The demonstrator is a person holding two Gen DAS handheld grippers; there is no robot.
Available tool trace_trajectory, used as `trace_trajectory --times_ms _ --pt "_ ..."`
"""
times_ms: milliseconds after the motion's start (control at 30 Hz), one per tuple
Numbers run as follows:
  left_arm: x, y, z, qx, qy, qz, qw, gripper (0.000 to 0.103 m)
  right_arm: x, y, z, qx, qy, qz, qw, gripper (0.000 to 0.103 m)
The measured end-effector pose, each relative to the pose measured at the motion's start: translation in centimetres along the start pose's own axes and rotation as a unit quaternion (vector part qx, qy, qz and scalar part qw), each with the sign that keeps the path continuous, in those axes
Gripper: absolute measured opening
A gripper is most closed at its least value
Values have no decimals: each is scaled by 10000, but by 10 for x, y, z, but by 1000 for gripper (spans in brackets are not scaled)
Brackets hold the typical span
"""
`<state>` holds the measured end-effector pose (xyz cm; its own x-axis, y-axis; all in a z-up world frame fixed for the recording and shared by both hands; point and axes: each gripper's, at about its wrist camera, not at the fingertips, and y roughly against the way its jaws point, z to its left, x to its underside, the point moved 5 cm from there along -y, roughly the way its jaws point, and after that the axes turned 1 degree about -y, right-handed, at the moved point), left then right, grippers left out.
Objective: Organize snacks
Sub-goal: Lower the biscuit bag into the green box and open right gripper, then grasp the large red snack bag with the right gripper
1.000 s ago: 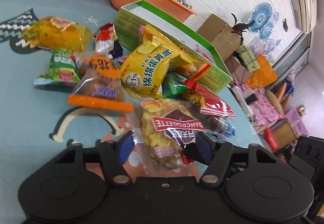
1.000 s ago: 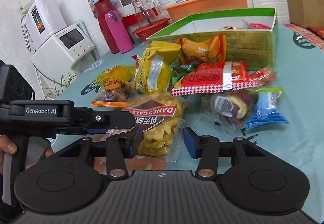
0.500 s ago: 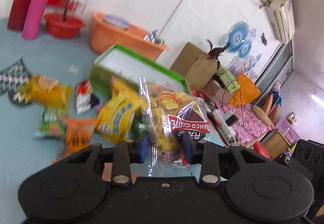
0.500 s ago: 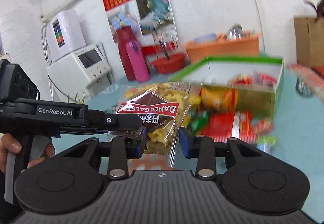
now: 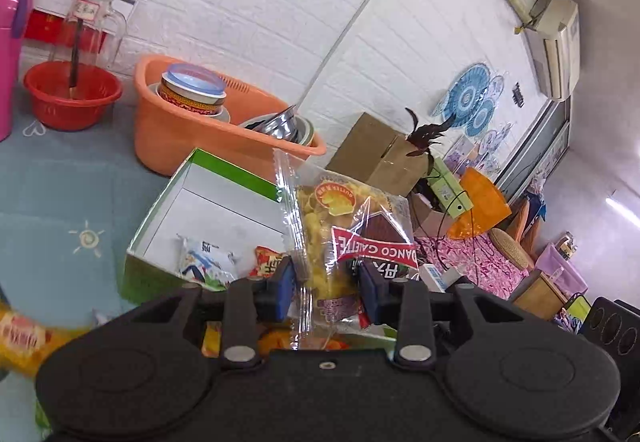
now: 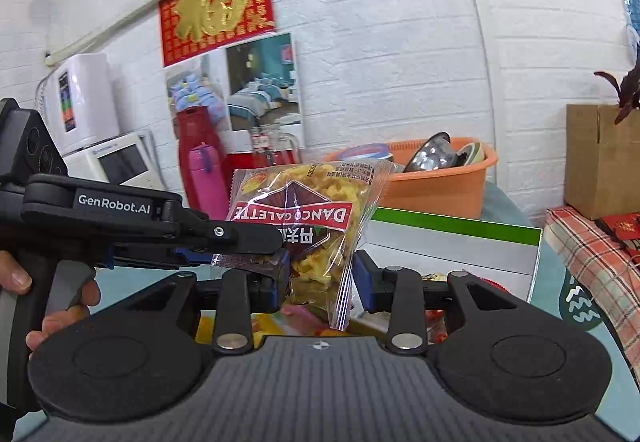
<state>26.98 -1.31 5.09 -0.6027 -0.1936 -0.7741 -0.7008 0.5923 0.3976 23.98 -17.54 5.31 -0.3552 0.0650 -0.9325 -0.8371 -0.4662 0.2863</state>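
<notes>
My left claw [image 5: 326, 290] pinches the chip bag [image 5: 344, 234] by its lower end, bag upright & lifted over the near edge of the green box [image 5: 224, 198]. My right claw [image 6: 322, 278] sits w/ fingers either side of the same bag [image 6: 308, 218]; the right pad stands a bit off the film, so I can't tell if it's gripping or just bracketing.

Box is open-topped, mostly bare white floor, w/ a blue-white pack [image 5: 204, 258] & a red pack [image 5: 268, 262] lying at its near end. Orange tub [image 5: 192, 130] of dishes is just behind the box, red basket [image 5: 72, 94] off to the left. More snacks lie blurred below my claws, outside the box.

Judgement: step in hand is carrying the bag into the box. To do it well, I'd go fwd past the near wall before lowering, aim for the bare floor beyond the two packs, & lay the bag flat, not drop it on end. Film is slick & contents brittle, so keep the squeeze light. If both claws do hold it, they should let go together, else the bag twists or drags back out.
</notes>
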Motion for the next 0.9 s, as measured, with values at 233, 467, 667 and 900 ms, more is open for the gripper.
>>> trace_trajectory --times_ms 233,467,667,900 --pt "-12 -52 34 -117 181 377 9991 44 6 -49 -33 47 -315 344 9989 62" --pt "-11 -87 56 -755 -80 642 9950 102 16 -85 -51 280 -243 654 9972 80" --pt "-1 -56 48 -942 -161 417 9945 103 22 -65 -56 639 84 643 9959 103" --pt "22 -2 3 -704 -161 408 9966 103 14 20 -33 610 195 127 9979 103"
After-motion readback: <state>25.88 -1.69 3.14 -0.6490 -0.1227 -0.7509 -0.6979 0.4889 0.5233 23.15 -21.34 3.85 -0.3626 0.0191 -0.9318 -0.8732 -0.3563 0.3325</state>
